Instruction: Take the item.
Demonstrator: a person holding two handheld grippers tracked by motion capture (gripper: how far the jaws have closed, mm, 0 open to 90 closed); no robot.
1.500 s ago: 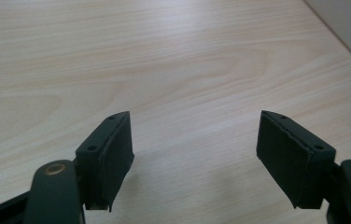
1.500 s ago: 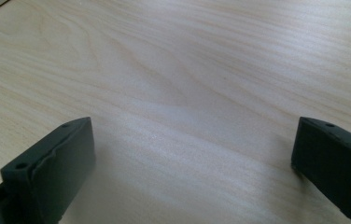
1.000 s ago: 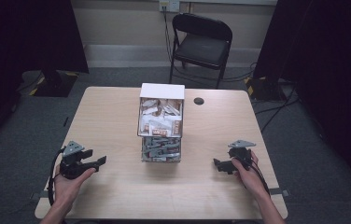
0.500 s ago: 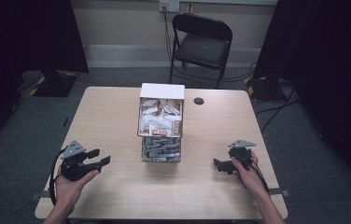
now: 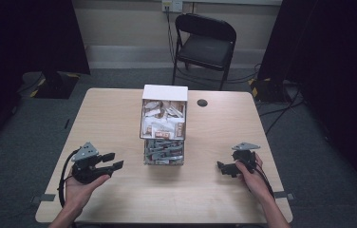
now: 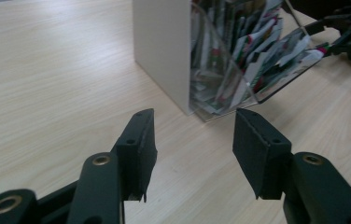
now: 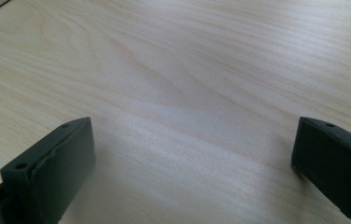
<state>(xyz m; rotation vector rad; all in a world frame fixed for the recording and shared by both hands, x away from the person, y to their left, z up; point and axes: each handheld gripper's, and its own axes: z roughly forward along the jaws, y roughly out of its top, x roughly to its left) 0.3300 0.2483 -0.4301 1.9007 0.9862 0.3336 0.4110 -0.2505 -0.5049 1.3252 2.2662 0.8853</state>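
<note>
Holding packets (image 5: 163, 121), white box (image 5: 164, 93) tops clear bin (image 5: 164, 153); left tongs (image 5: 112, 161), right tongs (image 5: 222, 167) gape empty.

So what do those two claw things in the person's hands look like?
Both are black. The left gripper has two flat, blocky jaws with small brass-coloured rivets, a grey three-cornered plate on top and a black cable looping from it. The right gripper looks the same, with its own grey plate. The forearms are bare, no sleeves.
</note>
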